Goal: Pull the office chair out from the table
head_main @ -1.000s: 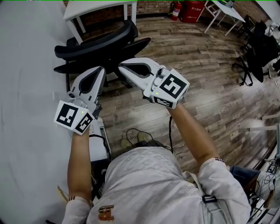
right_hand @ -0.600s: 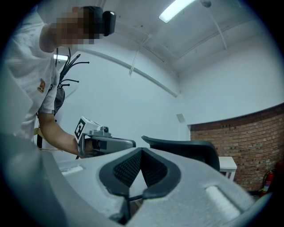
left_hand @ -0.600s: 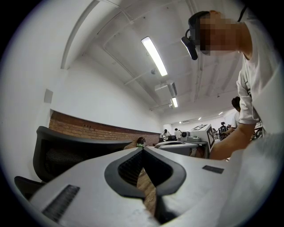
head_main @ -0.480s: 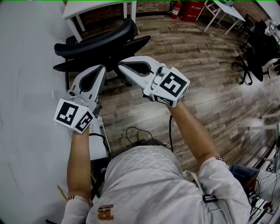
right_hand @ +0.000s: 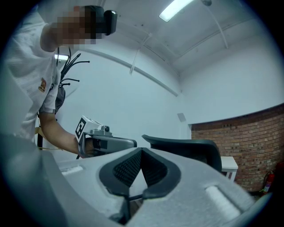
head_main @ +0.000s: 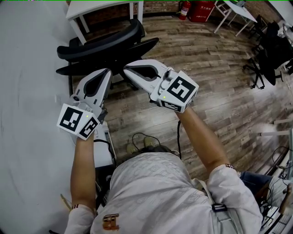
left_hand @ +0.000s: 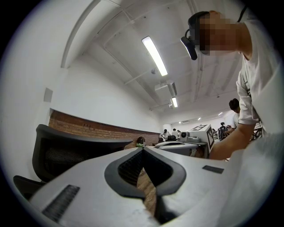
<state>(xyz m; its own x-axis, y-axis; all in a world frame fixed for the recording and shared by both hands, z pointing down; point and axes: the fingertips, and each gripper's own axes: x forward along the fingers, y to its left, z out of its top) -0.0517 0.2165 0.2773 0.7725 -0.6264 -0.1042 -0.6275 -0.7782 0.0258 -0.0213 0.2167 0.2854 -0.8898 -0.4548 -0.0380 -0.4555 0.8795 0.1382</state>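
The black office chair stands at the top left of the head view, its backrest toward me and its seat under the white table. My left gripper hovers just short of the backrest, shut with nothing in it. My right gripper is beside it, also shut and empty, its tips close to the backrest's edge. In the left gripper view the backrest fills the lower left beyond the closed left gripper. The right gripper view shows the closed right gripper, the backrest behind it and the left gripper.
A white wall runs along the left. Cables lie on the wood floor near my feet. A red fire extinguisher and a red box stand at the back. Another black chair and a white table are at the right.
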